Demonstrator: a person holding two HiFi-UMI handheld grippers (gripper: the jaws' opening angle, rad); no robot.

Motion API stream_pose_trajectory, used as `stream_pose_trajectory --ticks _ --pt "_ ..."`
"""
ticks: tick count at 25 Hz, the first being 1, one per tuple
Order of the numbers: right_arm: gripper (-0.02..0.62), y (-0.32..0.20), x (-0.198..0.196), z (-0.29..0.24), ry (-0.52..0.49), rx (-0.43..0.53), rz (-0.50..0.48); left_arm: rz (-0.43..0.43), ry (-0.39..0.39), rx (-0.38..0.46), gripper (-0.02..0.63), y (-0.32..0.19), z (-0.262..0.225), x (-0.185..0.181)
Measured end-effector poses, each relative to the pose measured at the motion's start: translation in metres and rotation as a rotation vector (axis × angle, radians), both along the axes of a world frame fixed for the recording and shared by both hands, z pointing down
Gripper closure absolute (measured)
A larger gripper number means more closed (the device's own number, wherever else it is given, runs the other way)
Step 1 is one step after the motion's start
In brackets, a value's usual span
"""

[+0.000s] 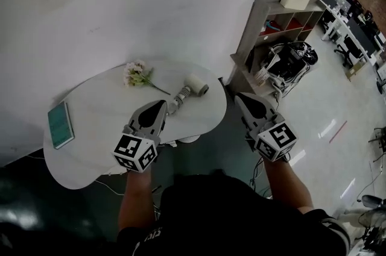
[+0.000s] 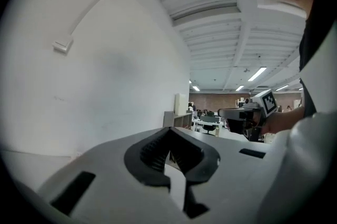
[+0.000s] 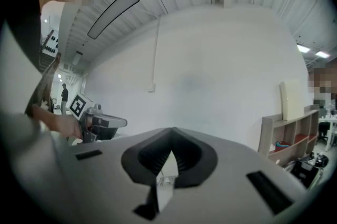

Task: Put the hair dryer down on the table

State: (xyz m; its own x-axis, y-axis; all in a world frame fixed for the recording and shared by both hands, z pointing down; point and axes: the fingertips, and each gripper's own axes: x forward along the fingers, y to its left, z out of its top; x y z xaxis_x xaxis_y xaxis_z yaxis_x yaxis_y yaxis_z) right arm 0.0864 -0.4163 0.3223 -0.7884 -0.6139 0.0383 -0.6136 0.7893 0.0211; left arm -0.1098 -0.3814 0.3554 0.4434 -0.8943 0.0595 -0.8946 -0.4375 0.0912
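The cream hair dryer (image 1: 192, 88) lies on its side on the white round table (image 1: 102, 152), its handle pointing toward me. My left gripper (image 1: 161, 105) hovers just short of the handle's end, jaws shut and empty; in its own view the left gripper (image 2: 169, 136) points up at the wall and ceiling. My right gripper (image 1: 241, 98) is held off the table's right edge above the floor, also shut with nothing in it, as the right gripper view (image 3: 171, 137) shows. Each gripper view catches the other gripper held in a hand.
A small bunch of flowers (image 1: 137, 74) lies at the back of the table, and a green flat pad (image 1: 60, 123) near its left edge. A wooden shelf unit (image 1: 271, 23) and a black-and-white machine (image 1: 291, 61) stand to the right.
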Motion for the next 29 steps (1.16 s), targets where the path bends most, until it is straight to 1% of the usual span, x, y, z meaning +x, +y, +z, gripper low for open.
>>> stream_pose_trajectory --ticks 2,5,7,13,18,22,29 --pt "0.592 -0.011 0.023 0.002 -0.011 -0.011 0.024 -0.027 -0.010 0.041 0.603 -0.007 -0.009 0.007" --pt "0.592 -0.019 0.043 0.007 -0.012 -0.016 0.039 -0.048 -0.016 0.129 0.603 -0.015 -0.024 0.014" --pt "0.593 -0.023 0.051 0.009 -0.014 -0.009 0.050 -0.052 -0.027 0.148 0.601 -0.022 -0.029 0.017" --pt "0.594 -0.031 0.060 0.010 -0.040 -0.010 0.061 -0.064 -0.006 0.117 0.600 -0.042 -0.026 0.021" --pt "0.594 -0.036 0.061 0.009 -0.046 -0.008 0.061 -0.028 -0.058 0.079 0.598 -0.050 -0.017 0.030" --pt "0.594 -0.037 0.058 0.007 -0.051 -0.013 0.051 -0.045 -0.050 0.051 0.598 -0.049 -0.012 0.026" --pt "0.594 -0.029 0.047 0.004 -0.041 0.000 0.051 -0.075 -0.069 0.009 0.598 -0.040 0.002 0.010"
